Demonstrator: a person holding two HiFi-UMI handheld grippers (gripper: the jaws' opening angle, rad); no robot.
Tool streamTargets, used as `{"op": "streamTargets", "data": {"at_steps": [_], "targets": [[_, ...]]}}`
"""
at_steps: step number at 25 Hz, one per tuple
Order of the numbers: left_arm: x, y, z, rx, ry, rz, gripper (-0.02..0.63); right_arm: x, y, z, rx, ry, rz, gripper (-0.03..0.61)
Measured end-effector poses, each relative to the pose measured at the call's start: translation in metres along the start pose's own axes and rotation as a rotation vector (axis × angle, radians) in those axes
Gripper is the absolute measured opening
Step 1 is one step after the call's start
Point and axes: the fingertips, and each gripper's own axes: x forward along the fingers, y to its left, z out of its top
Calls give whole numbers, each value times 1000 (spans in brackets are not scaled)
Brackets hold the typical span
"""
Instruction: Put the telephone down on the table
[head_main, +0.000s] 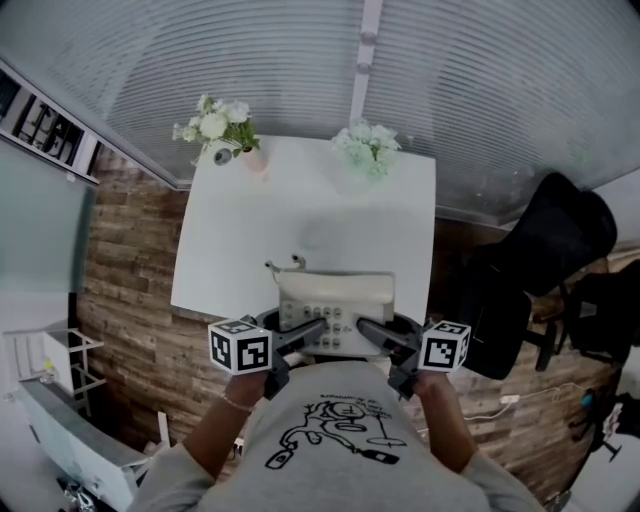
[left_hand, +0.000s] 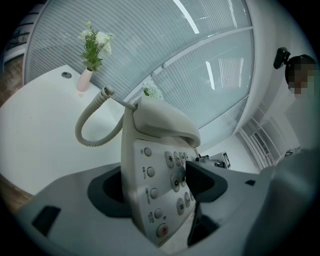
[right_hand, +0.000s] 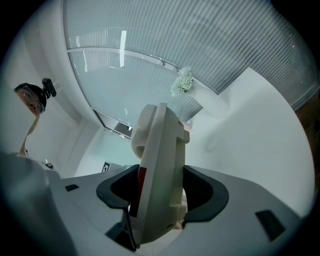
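A cream desk telephone (head_main: 336, 303) with its handset (left_hand: 165, 122) on the cradle and a coiled cord (left_hand: 92, 127) is held between my two grippers at the near edge of the white table (head_main: 300, 215). My left gripper (head_main: 300, 337) is shut on the telephone's left side; in the left gripper view one jaw presses the keypad (left_hand: 172, 175) and the other sits behind the body. My right gripper (head_main: 381, 335) is shut on the right side, its jaws clamping the telephone (right_hand: 160, 170) edge-on. Whether the base touches the table is hidden.
Two small vases of white flowers stand at the table's far edge, one at the far left (head_main: 218, 128) and one at the far right (head_main: 366, 147). A black office chair (head_main: 540, 255) stands right of the table. A ribbed glass wall rises behind it.
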Motion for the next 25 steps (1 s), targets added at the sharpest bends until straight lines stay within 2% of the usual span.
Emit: {"op": "streamTargets", "data": {"at_steps": [13,25], "targets": [[5,5,15,-5,-11,-7,324,7,-2,14,2,-2,-5,281],[6,14,33,22,25,-29,321,19,-4,23,9,-27,-34,281]]}}
